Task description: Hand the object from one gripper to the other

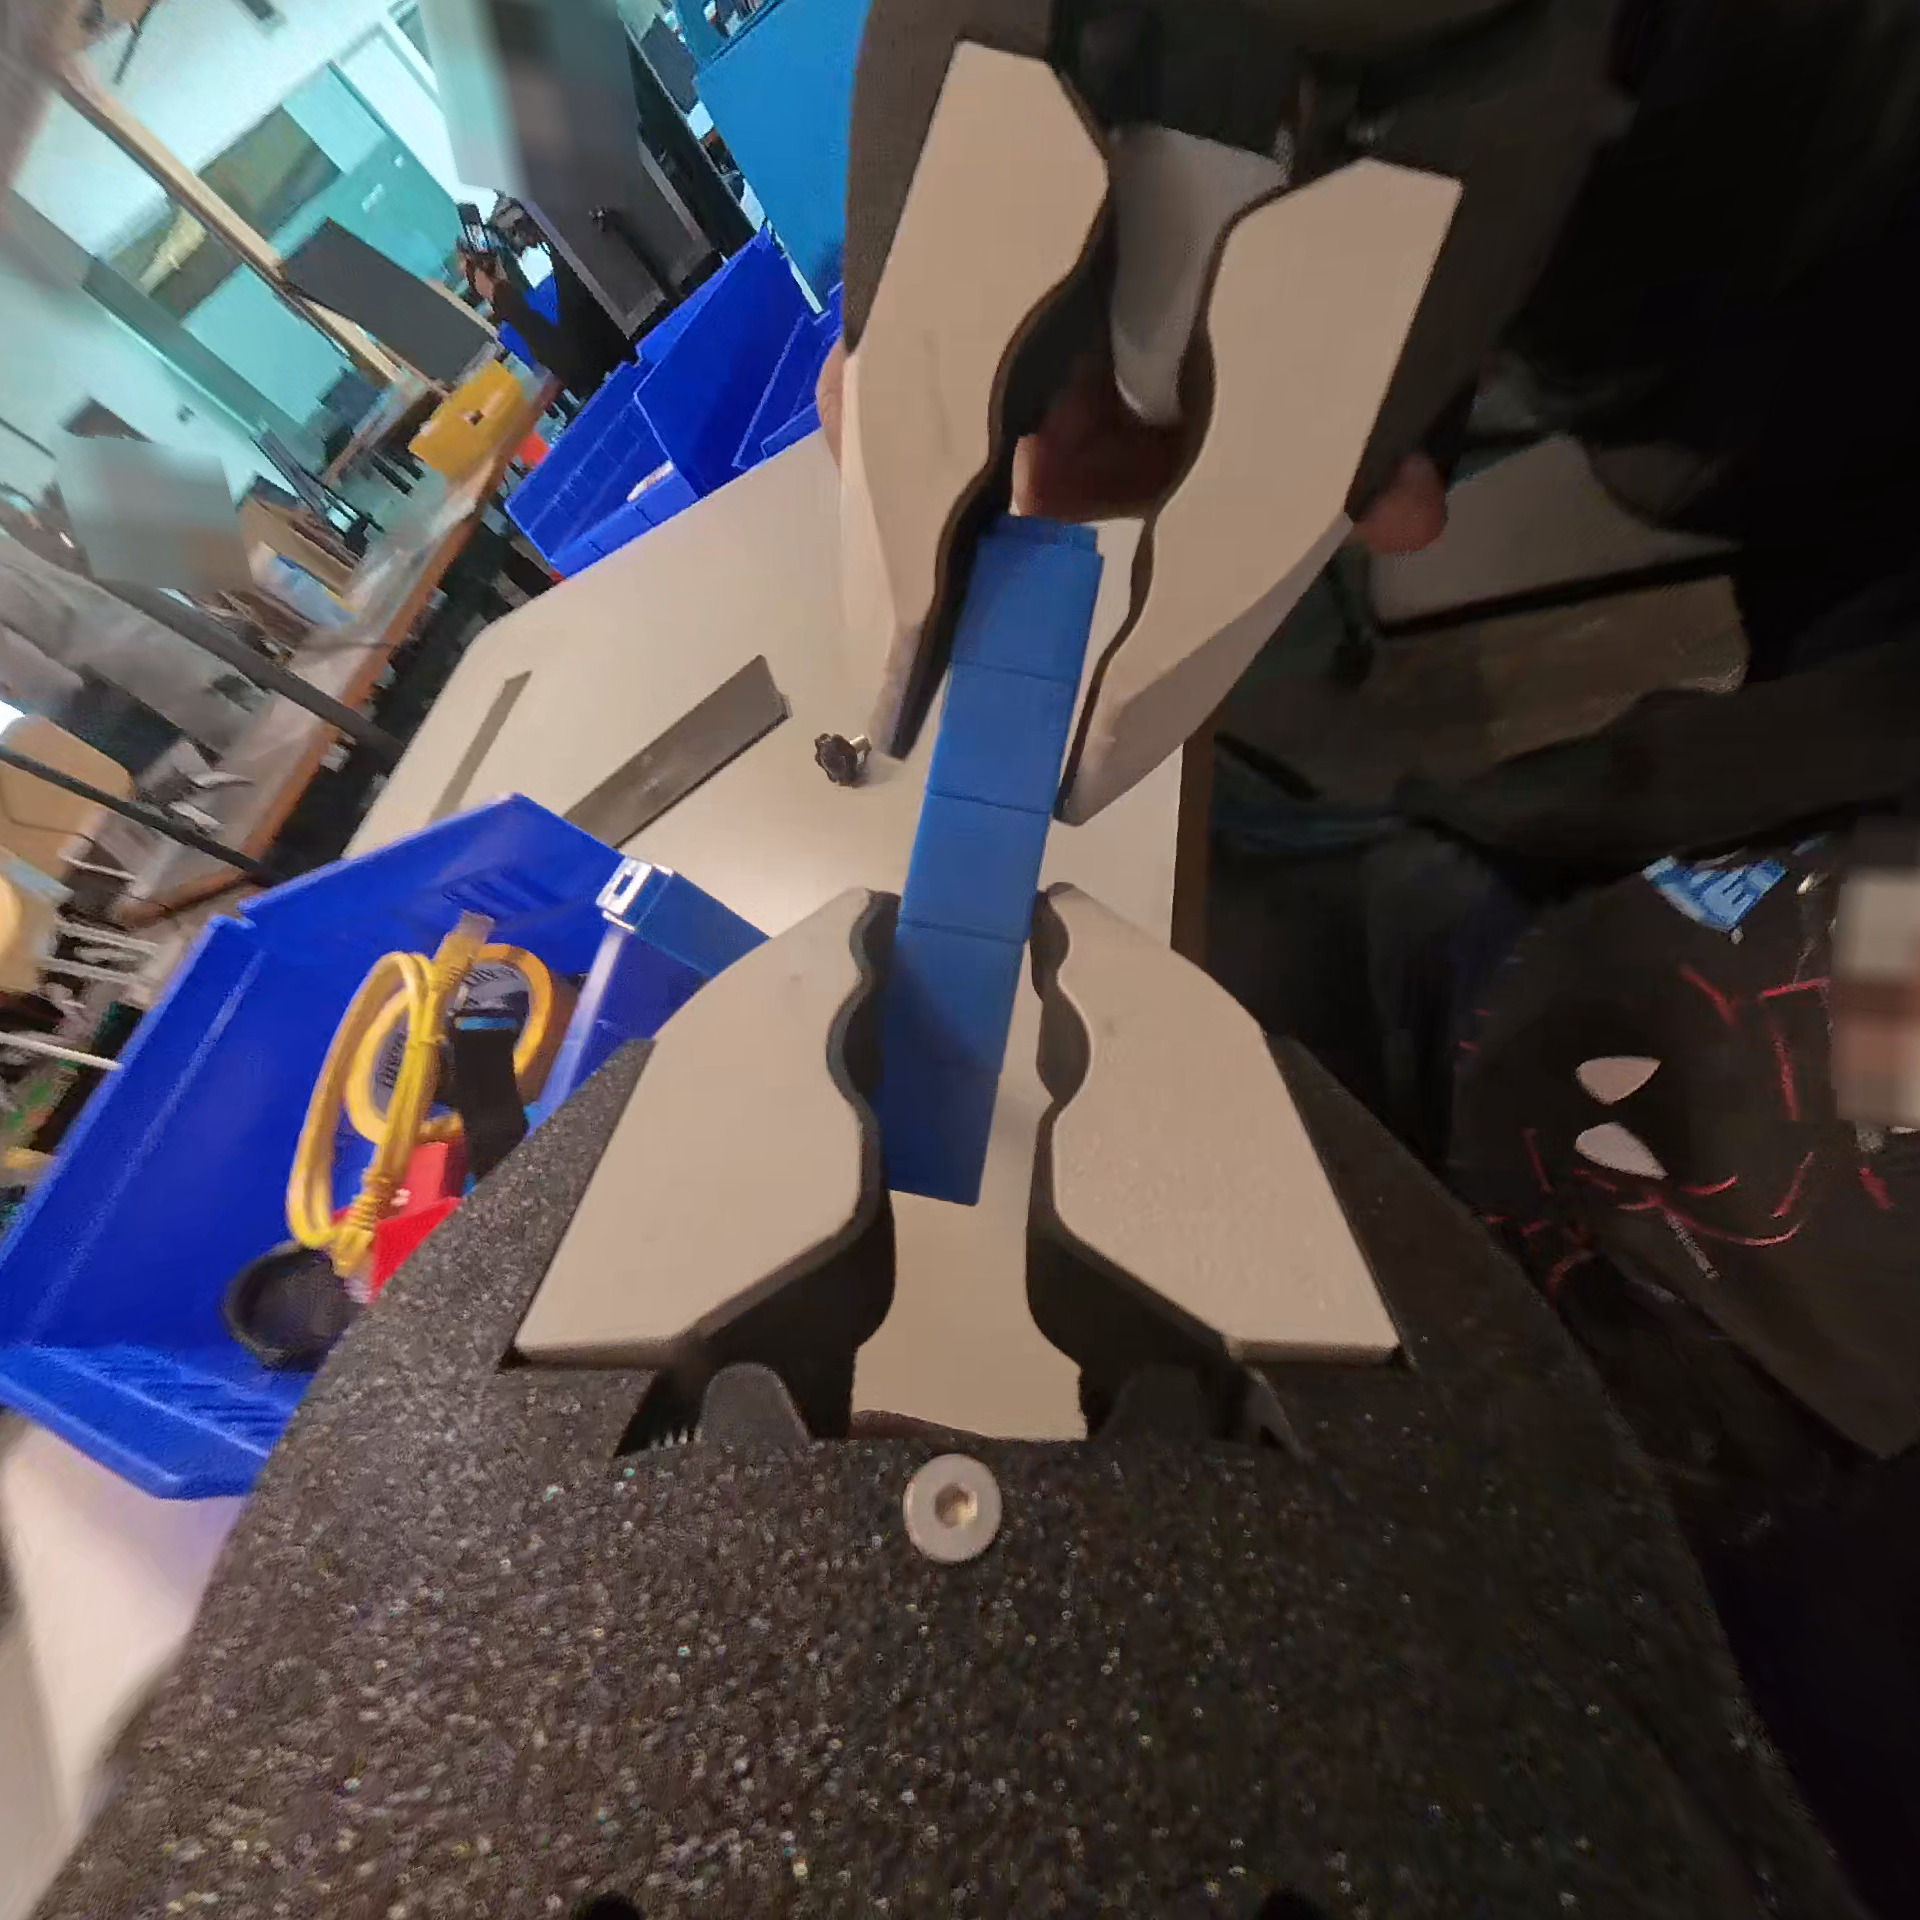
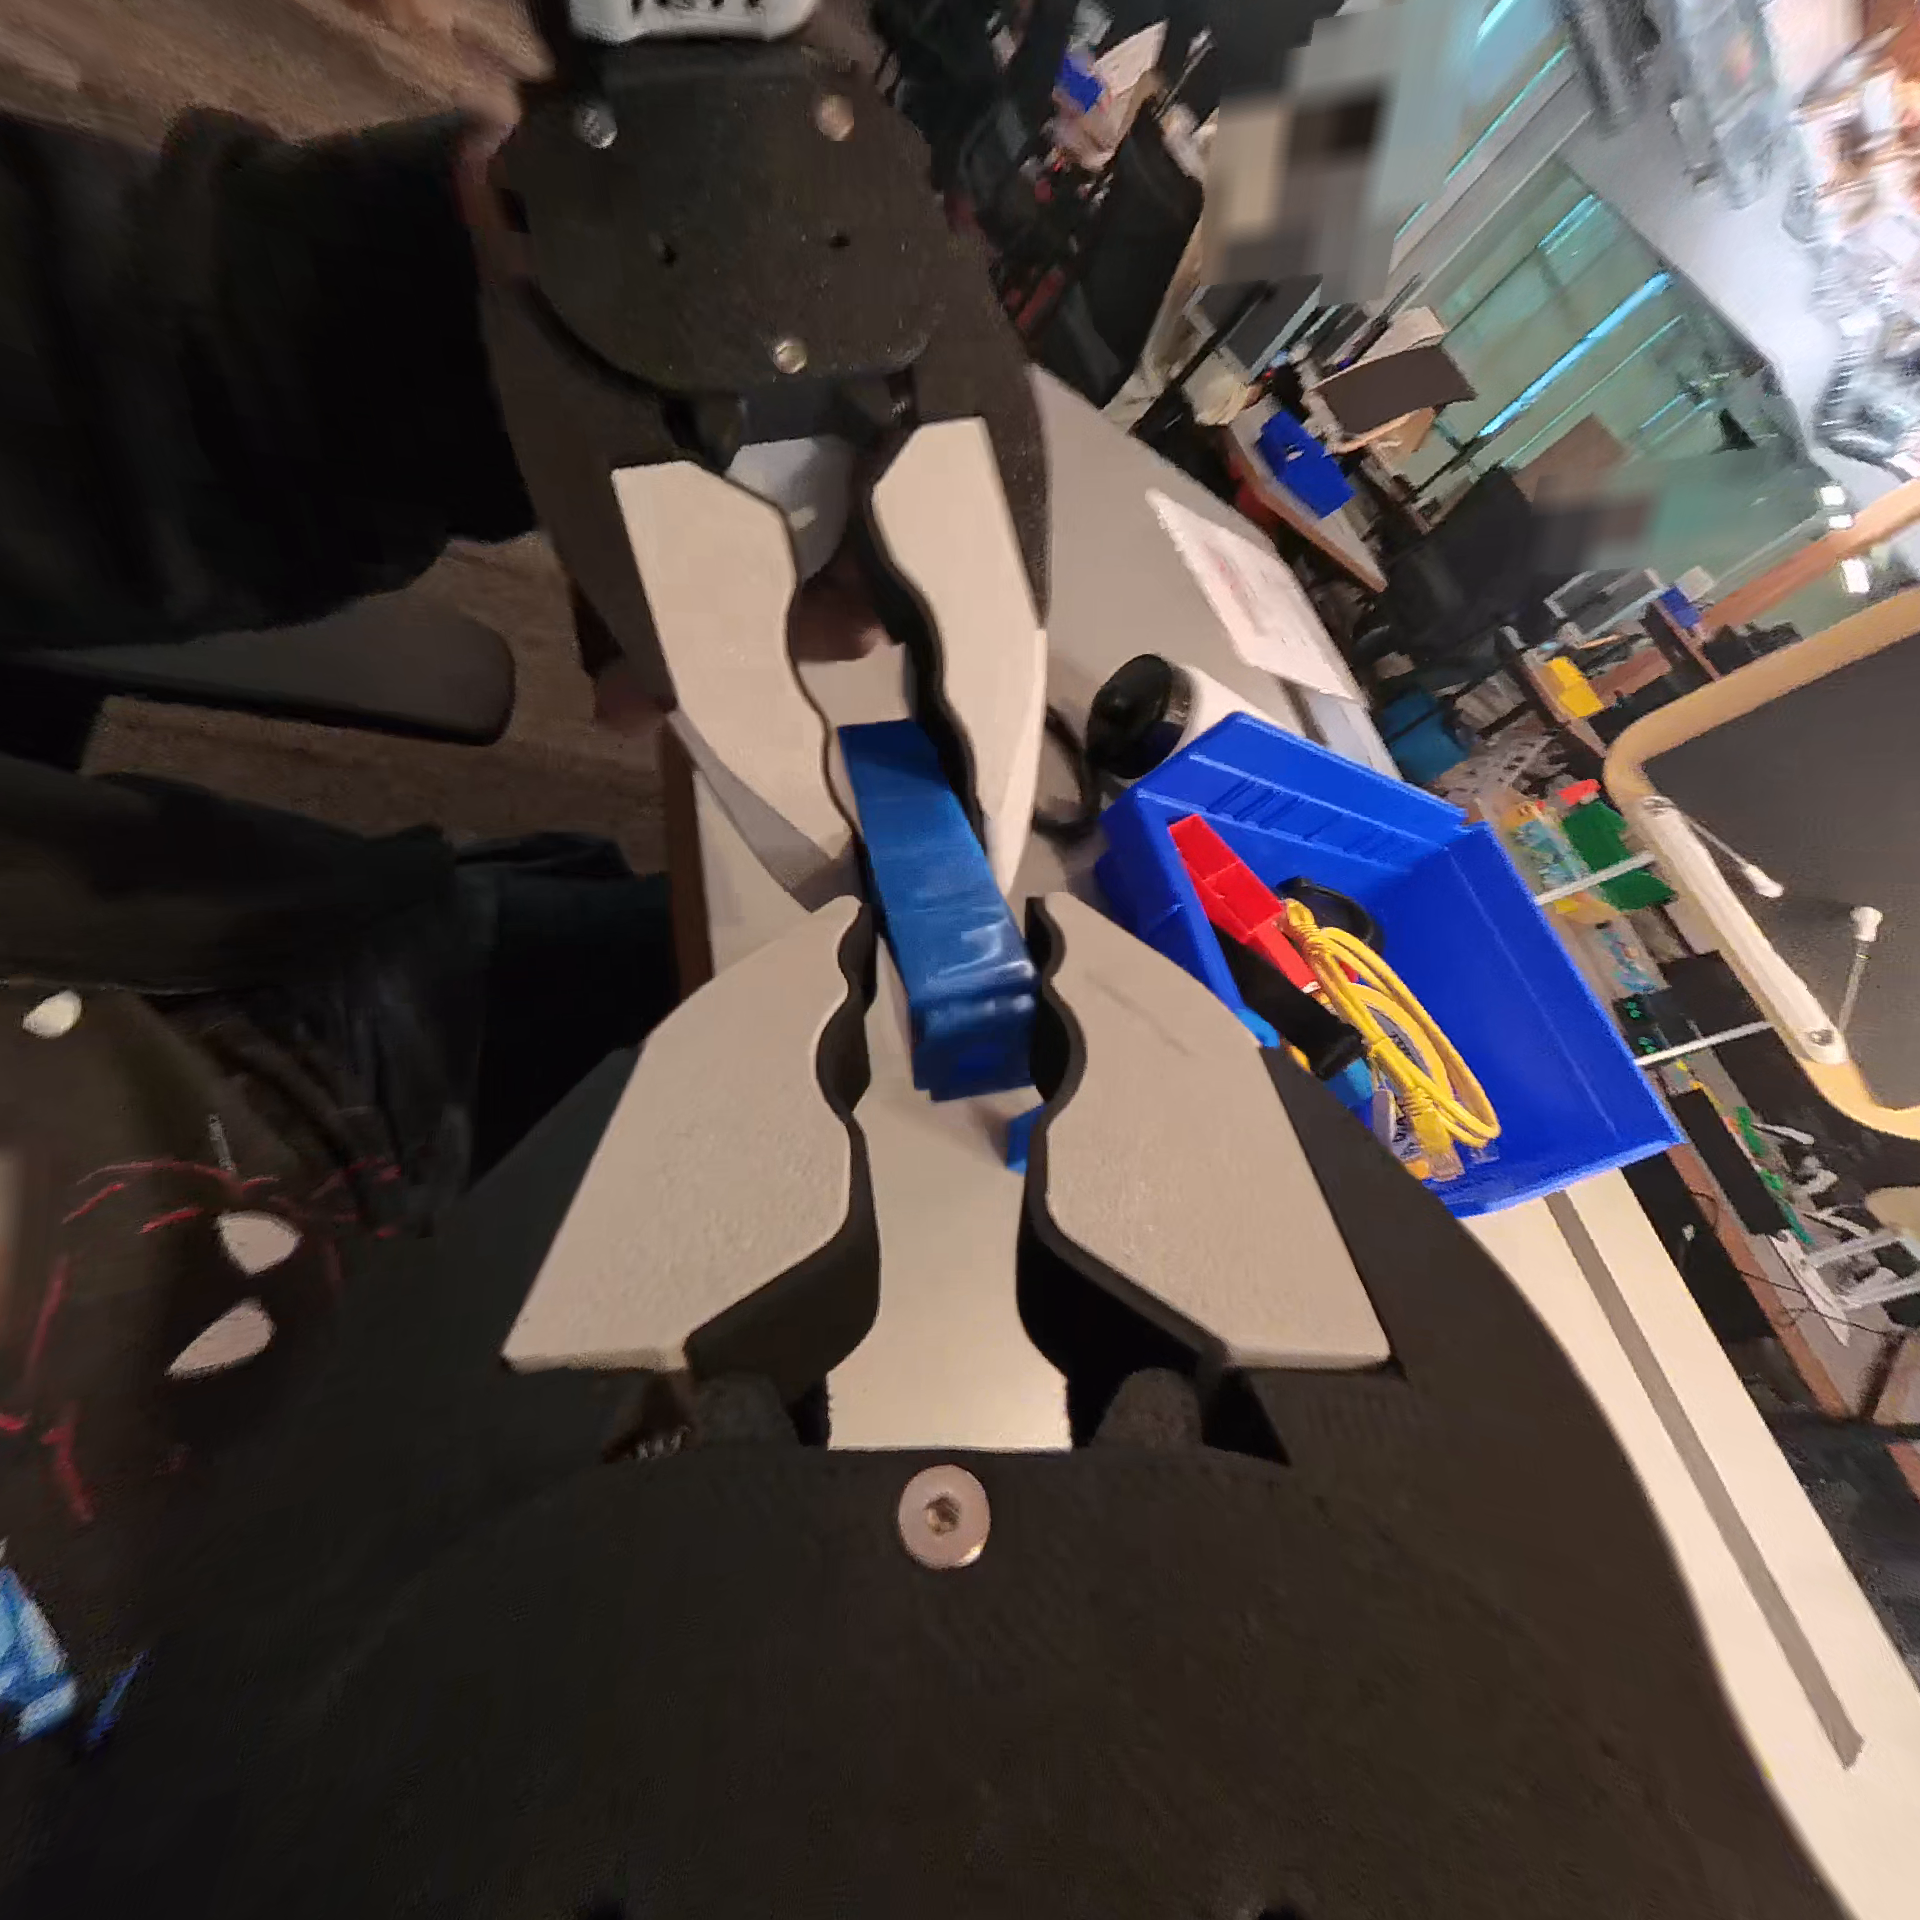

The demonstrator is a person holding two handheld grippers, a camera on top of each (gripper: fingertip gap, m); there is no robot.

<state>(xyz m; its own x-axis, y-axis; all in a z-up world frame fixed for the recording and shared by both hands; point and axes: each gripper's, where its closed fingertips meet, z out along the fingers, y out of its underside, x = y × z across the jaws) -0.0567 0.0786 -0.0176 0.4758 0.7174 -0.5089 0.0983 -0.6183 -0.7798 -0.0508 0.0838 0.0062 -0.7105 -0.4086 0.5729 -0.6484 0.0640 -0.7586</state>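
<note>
Our left gripper (image 1: 958, 914) and right gripper (image 2: 951, 920) face each other nose to nose, almost in one line, tips close but not touching. We hold both in the air above the worktop (image 1: 727, 582), near its edge on our own side. Each pair of jaws is drawn in to a narrow gap of much the same width. Whether either pair is pressing, we cannot tell. Our hand (image 1: 1403, 509) wraps behind the right gripper.

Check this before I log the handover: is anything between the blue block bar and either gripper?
Nothing visible. The blue block bar already lies between the fingers of both the left gripper and the right gripper; the blue bin sits off to the side.
</note>
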